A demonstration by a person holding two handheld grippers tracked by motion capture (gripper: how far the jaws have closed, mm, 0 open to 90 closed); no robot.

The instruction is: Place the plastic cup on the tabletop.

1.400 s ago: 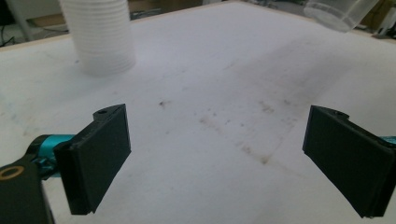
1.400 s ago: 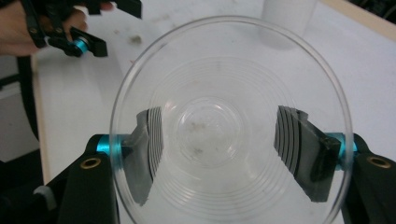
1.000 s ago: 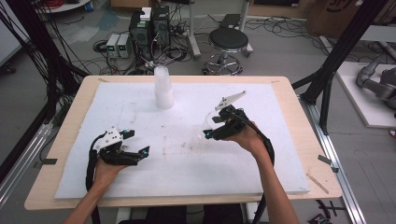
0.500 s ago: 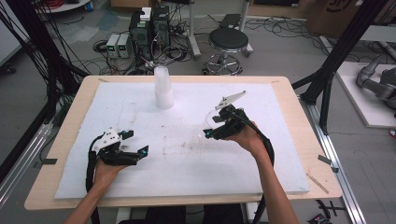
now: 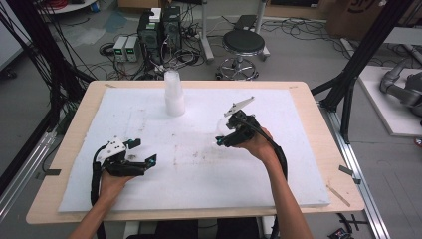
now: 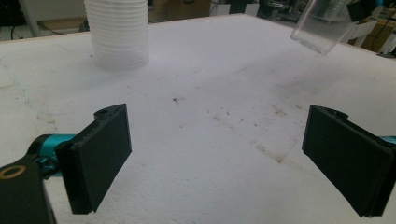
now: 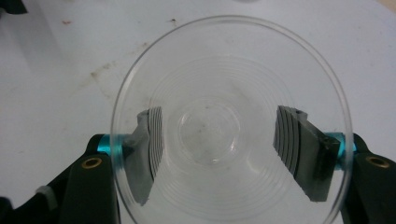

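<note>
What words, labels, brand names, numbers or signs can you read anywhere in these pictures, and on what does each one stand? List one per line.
None can be read.
Cardboard box at the far right of the floor: a dark printed mark, cut off and too blurred to read.
Clear plastic cup, stack of cups, white table cover: no writing, only stains on the cover.
</note>
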